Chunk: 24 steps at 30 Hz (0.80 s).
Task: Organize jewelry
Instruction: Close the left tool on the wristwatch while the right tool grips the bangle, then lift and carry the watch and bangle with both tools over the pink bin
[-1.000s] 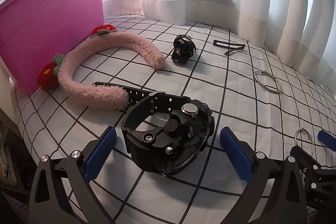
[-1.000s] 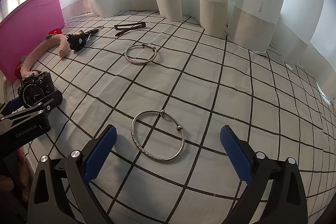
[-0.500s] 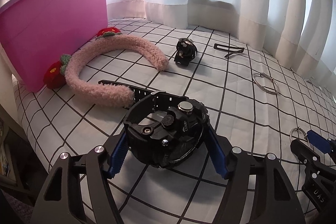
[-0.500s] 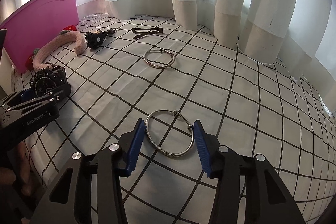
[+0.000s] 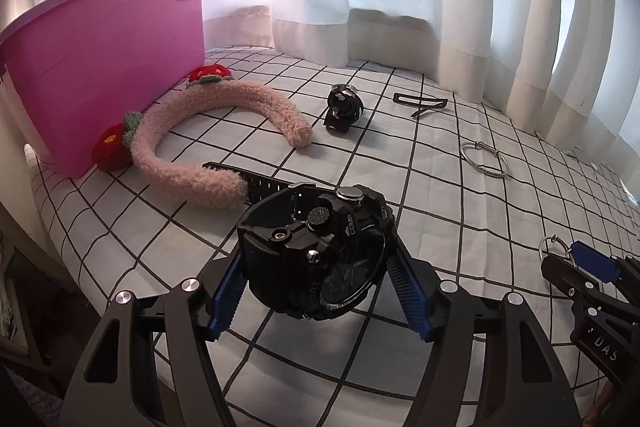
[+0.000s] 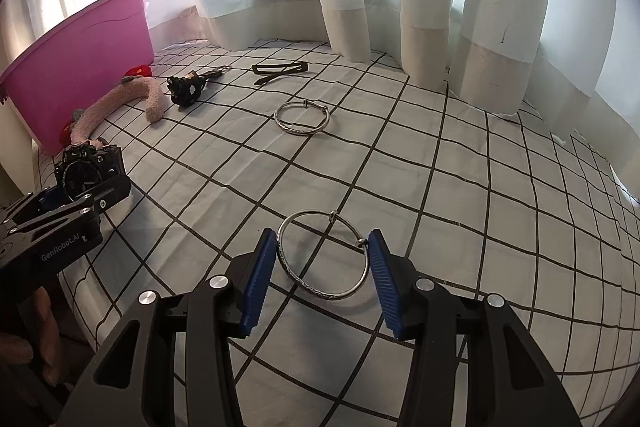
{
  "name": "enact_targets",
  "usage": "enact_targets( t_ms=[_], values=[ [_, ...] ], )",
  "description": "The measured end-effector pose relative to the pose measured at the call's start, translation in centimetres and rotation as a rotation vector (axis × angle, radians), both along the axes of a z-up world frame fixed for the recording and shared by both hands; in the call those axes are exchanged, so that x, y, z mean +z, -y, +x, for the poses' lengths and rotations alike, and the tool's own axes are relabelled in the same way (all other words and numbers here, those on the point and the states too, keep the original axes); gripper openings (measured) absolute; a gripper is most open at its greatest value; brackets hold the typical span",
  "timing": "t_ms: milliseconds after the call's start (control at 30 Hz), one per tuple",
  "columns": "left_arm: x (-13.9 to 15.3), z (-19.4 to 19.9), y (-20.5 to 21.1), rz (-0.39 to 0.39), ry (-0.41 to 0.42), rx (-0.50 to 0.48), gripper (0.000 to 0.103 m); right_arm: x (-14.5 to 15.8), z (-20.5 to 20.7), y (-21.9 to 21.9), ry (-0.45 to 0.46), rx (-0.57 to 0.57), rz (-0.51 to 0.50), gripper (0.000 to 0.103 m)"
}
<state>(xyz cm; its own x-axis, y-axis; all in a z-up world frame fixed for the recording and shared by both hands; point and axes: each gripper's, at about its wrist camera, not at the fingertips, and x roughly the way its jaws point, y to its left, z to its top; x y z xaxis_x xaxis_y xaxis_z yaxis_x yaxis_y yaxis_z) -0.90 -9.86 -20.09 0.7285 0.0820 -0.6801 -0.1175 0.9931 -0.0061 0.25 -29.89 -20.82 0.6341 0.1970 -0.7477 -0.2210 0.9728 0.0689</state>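
Note:
My left gripper (image 5: 316,279) is shut on a chunky black watch (image 5: 320,239), its blue pads pressing the case from both sides. The watch is tilted, and its strap (image 5: 272,183) trails back to the end of the pink headband. My right gripper (image 6: 323,251) is shut on a thin silver bangle (image 6: 320,294) that lies on the checked cloth (image 6: 440,167), one pad against each side of the ring. In the right wrist view, the left gripper (image 6: 80,195) and the watch (image 6: 80,171) sit at the left edge. A pink bin (image 5: 100,59) stands at the far left.
A fuzzy pink headband (image 5: 180,147) with red flowers lies beside the bin. Further back lie a small black trinket (image 5: 344,107), a black hair clip (image 5: 420,103) and a second silver bangle (image 6: 302,119). White curtains close the back. The cloth's edge drops off at the left.
Both grippers stood wide open a second ago. The left has closed on the watch and tipped it up a little; the right has closed on the near bangle.

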Motion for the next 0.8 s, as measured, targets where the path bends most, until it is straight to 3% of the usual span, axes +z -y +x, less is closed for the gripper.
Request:
enact_targets(
  t_ms=[433, 800],
  values=[
    [2.6, -1.1, 1.8, -0.011, 0.055, -0.045, 0.065, 1.7, -0.7, 0.8, 0.023, -0.012, 0.014, 0.046],
    [6.9, -1.9, 2.3, -0.008, 0.123, -0.032, 0.065, 5.0, -1.2, 1.5, 0.058, -0.007, 0.012, 0.046]
  ],
)
